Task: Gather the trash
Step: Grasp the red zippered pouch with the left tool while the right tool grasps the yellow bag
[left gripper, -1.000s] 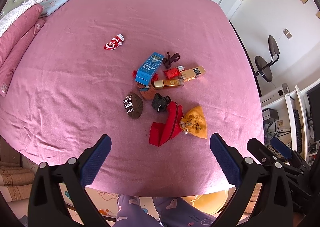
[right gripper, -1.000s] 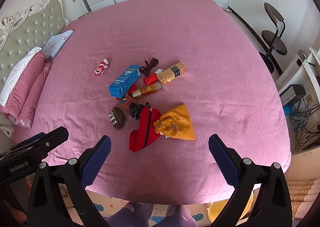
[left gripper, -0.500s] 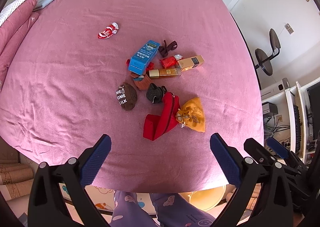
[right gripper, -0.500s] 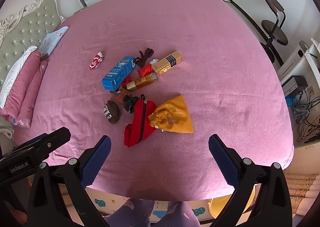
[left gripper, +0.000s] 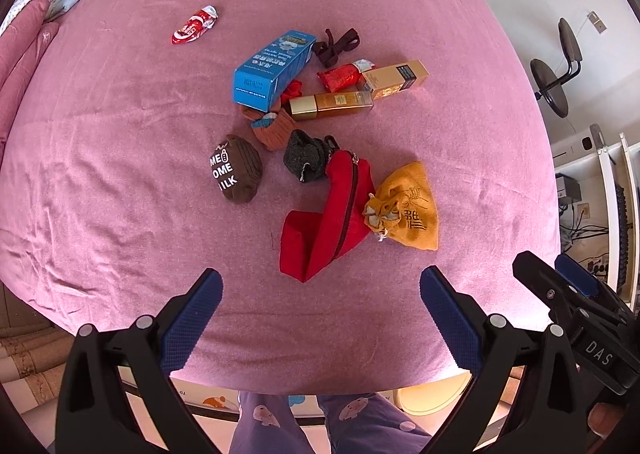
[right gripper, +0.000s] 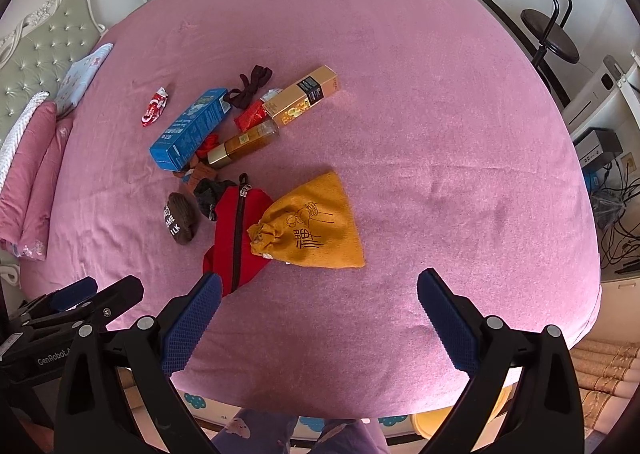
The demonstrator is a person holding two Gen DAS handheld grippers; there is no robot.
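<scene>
Left wrist view: left gripper [left gripper: 320, 296] spread wide, holding nothing, above near edge of pink bed [left gripper: 120, 174]. Clutter mid-bed: blue box [left gripper: 272, 70], gold bottle [left gripper: 330, 105] touching gold box [left gripper: 394, 79], red wrapper [left gripper: 194, 24] apart at upper left.

Right wrist view: right gripper [right gripper: 318, 300] also wide, empty. Red pouch [right gripper: 236, 234] w/ black zip lies partly under yellow bag [right gripper: 316, 226]; brown sock [right gripper: 182, 218] just beside.

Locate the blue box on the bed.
In both views the blue box lies left of mid-bed, just left of the gold bottle, with the red wrapper further left.
</scene>
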